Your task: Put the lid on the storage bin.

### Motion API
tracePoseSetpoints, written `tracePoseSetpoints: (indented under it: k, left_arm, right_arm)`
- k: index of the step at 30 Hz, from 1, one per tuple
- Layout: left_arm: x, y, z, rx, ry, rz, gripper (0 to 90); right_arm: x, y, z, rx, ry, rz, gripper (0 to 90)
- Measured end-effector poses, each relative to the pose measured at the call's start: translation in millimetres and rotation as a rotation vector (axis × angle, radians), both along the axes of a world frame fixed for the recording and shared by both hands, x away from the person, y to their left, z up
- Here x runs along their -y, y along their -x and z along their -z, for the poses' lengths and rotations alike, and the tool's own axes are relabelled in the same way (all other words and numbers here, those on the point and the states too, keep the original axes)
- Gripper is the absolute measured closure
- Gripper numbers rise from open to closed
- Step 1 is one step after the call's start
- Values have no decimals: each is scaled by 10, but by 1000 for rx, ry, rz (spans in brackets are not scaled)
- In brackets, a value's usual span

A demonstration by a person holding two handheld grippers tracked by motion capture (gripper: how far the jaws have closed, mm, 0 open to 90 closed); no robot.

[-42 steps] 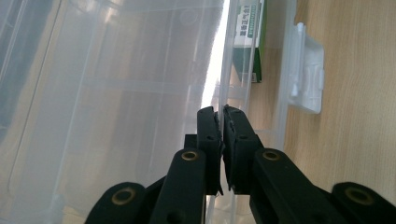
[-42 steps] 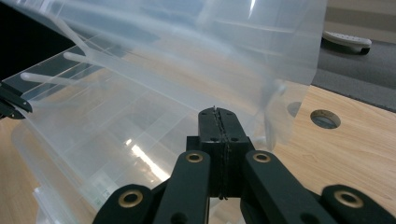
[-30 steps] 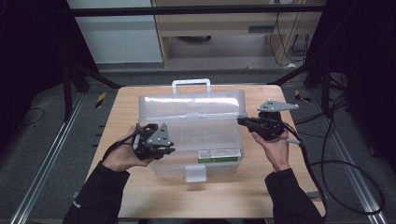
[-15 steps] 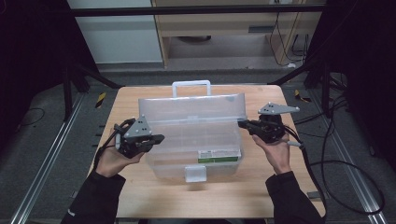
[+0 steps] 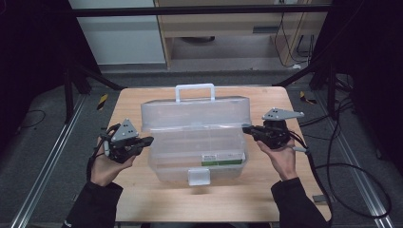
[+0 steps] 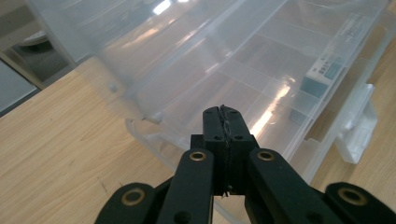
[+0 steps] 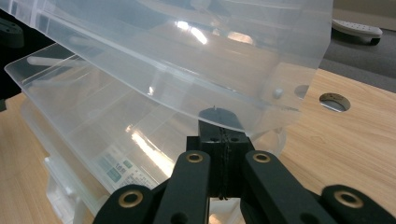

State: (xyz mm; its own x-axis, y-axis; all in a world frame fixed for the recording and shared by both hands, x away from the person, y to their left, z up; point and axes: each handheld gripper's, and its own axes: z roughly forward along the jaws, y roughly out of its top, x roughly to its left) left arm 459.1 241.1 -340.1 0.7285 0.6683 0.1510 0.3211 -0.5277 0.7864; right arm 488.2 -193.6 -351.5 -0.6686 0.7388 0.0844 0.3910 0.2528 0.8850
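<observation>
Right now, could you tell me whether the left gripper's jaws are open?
No, in the left gripper view the left gripper has its jaws pressed together, with nothing between them.

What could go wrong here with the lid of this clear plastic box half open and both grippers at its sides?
The lid stands partly raised; the shut right gripper seems to prop its corner edge, so it might slip and drop onto the box. The left gripper, shut on nothing, sits beside the box's end and may shove it across the table.

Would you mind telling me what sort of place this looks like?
Probably a lab recording bench: a small wooden table inside dark metal framing, loose cables on the floor, with a clear plastic organiser box laid out.
</observation>
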Motion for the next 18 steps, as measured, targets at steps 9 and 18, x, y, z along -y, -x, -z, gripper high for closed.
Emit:
tracePoseSetpoints:
  k: [9,18]
  left_arm:
    - [-109,8,26,-4,12,-45,893]
    - [-123,19,92,-14,-1,-47,893]
  right_arm:
    - [-11,48,69,-7,17,-3,900]
    - [28,72,175,-24,52,11,900]
